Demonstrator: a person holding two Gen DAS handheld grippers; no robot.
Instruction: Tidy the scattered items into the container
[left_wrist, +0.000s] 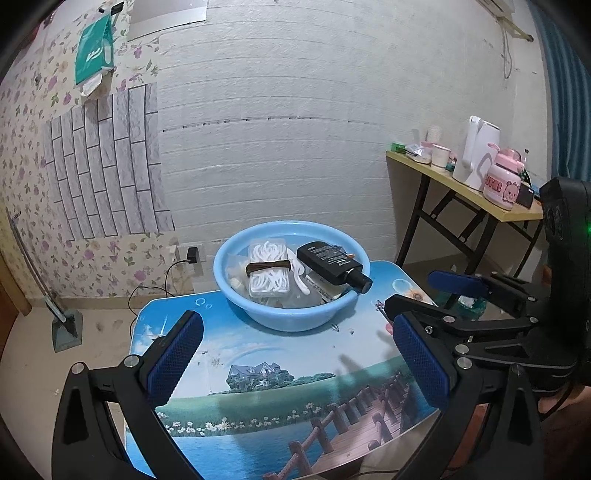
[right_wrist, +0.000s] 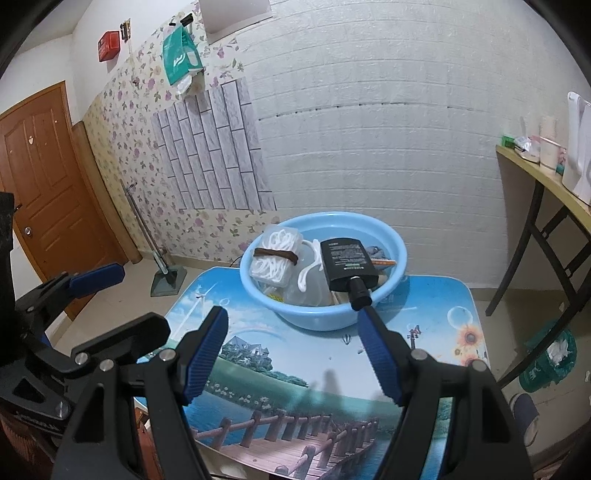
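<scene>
— So why do the left gripper (left_wrist: 295, 369) and right gripper (right_wrist: 295, 354) hang spread and empty?
— Seemingly the job's done: black bottle (left_wrist: 332, 264) and cotton-swab box (left_wrist: 268, 268) lie in the blue basin (left_wrist: 236, 288) at twelve o'clock, its cap propped on the rim.

Both grippers are black, with angular link arms joined by round silver screws. The left gripper (left_wrist: 299, 354) and the right gripper (right_wrist: 295, 354) carry blue ribbed pads (left_wrist: 173, 362) on the fingers. A small green light (left_wrist: 588, 229) shines on the right gripper's black body.
</scene>
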